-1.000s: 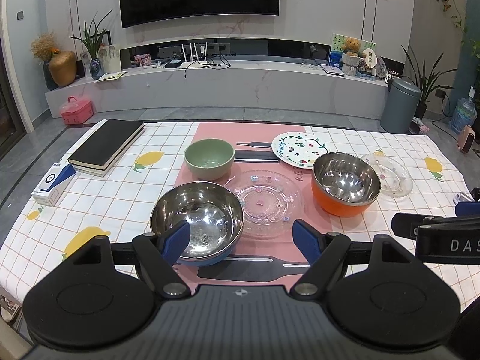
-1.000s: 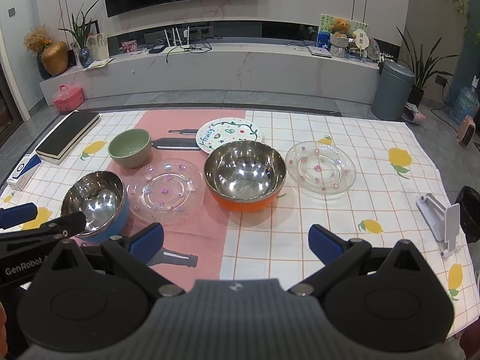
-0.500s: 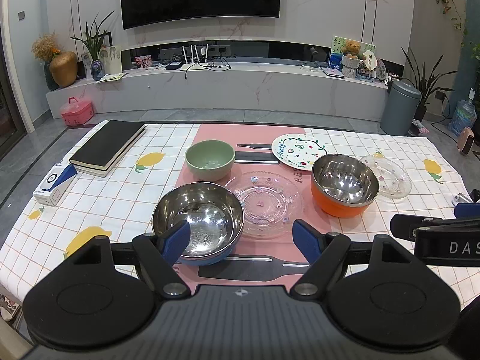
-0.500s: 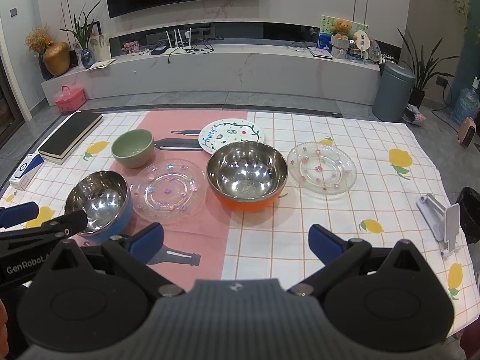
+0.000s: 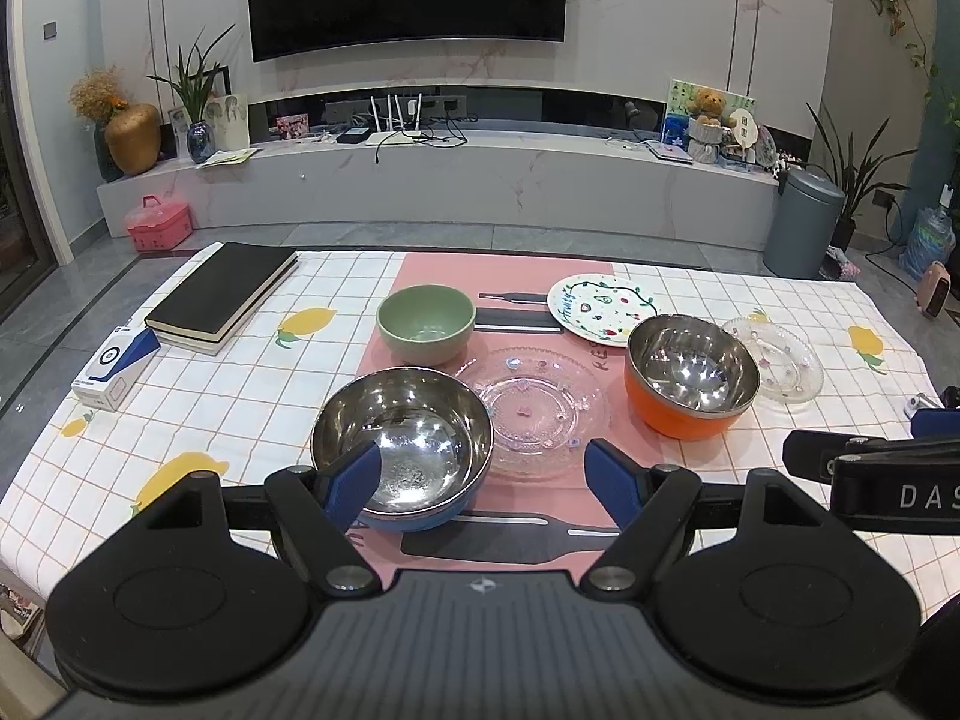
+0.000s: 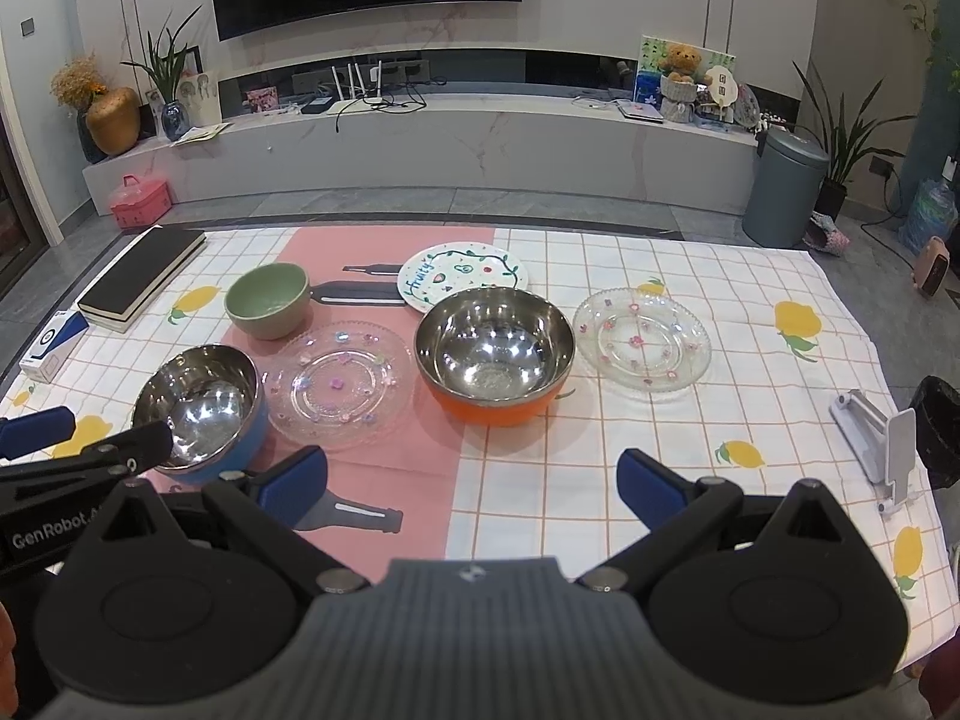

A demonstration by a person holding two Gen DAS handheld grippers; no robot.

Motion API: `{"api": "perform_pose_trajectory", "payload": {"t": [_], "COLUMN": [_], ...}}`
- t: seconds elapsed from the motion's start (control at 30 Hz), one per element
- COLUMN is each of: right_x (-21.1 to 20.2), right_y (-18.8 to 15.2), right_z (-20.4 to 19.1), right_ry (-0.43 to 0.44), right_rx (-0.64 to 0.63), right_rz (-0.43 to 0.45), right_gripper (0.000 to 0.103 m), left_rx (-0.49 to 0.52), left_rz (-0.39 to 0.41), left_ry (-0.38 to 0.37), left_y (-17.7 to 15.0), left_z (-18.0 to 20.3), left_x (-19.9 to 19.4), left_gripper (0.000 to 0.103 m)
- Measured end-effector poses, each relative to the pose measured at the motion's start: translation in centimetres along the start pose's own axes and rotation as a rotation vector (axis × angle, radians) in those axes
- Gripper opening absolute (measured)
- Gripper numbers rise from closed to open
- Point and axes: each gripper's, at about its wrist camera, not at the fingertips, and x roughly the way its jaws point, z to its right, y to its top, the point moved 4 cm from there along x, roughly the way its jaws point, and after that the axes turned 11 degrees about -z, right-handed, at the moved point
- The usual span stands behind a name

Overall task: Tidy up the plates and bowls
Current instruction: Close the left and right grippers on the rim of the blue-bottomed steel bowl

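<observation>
A steel bowl with a blue outside point(image 5: 402, 447) point(image 6: 201, 411) sits near the front left. A glass plate point(image 5: 534, 411) point(image 6: 336, 384) lies beside it. A steel bowl with an orange outside point(image 5: 690, 375) point(image 6: 495, 354) stands to the right. A second glass plate point(image 5: 777, 360) point(image 6: 642, 345) lies far right. A green bowl point(image 5: 427, 324) point(image 6: 268, 300) and a painted white plate point(image 5: 603, 306) point(image 6: 462, 276) sit behind. My left gripper point(image 5: 483, 480) is open and empty, above the blue bowl's near rim. My right gripper point(image 6: 474, 480) is open and empty, in front of the orange bowl.
A black book point(image 5: 225, 294) and a small blue-white box point(image 5: 114, 366) lie at the table's left. A white phone stand point(image 6: 882, 444) sits at the right edge. The checked tablecloth point(image 6: 750, 432) has a pink centre strip.
Both views have shifted slightly, with the dishes sitting a little higher and nearer in frame. No dish has moved. Both grippers stay open.
</observation>
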Motion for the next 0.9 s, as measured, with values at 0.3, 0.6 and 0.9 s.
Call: {"api": "perform_pose_trajectory", "payload": {"t": [0.3,0.6,0.9], "right_x": [-0.1,0.1,5.8], "right_y": [0.5,2.2,4.0], "right_z": [-1.3,-4.5,-10.4], "right_ry": [0.003,0.059,0.147], "right_rx": [-0.035,-0.085,-0.168], "right_rz": [0.013,0.162,0.074], "right_gripper": [0.100,0.100,0.077], "left_rx": [0.016,-0.019,-0.042], "left_rz": [0.043,0.029,-0.129], "left_ry": [-0.070,-0.041,-0.183], "left_y": [1.3,4.2,4.8], "left_z": [-1.6,-7.8,-13.0], "left_x": [-1.5,-0.8,5.6], "left_gripper": [0.075,0.059,0.054]}}
